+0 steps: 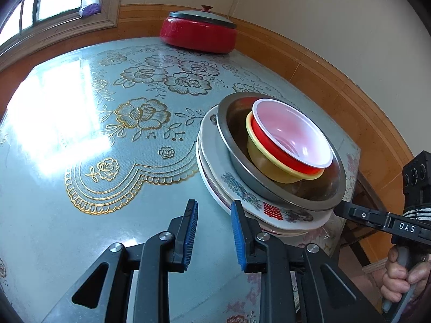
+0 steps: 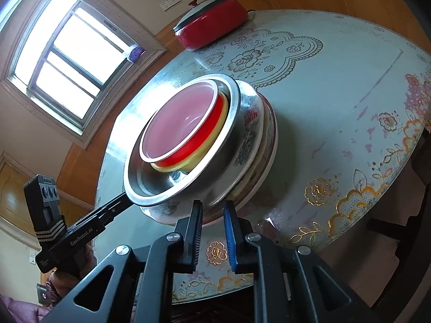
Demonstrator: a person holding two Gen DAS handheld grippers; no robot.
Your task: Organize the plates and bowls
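A stack stands near the table's edge: patterned white plates (image 1: 272, 210) at the bottom, a steel basin (image 1: 269, 185) on them, and nested in it a yellow bowl (image 1: 269, 167), a red bowl (image 1: 272, 145) and a clear plastic bowl (image 1: 293, 132). The right wrist view shows the same plates (image 2: 250, 137), basin (image 2: 150, 188) and bowls (image 2: 177, 126). My left gripper (image 1: 214, 210) is open, its right pad beside the plate rim. My right gripper (image 2: 214, 210) is open, close to the plates' edge. Each gripper shows in the other's view, reaching under the basin rim.
A red lidded pot (image 1: 198, 33) stands at the table's far side near the wall; it also shows in the right wrist view (image 2: 212, 24). The glass-topped table (image 1: 80, 123) carries a floral cloth. A window (image 2: 67, 62) and wood wainscot surround it. A dark chair (image 2: 404, 223) stands at the right.
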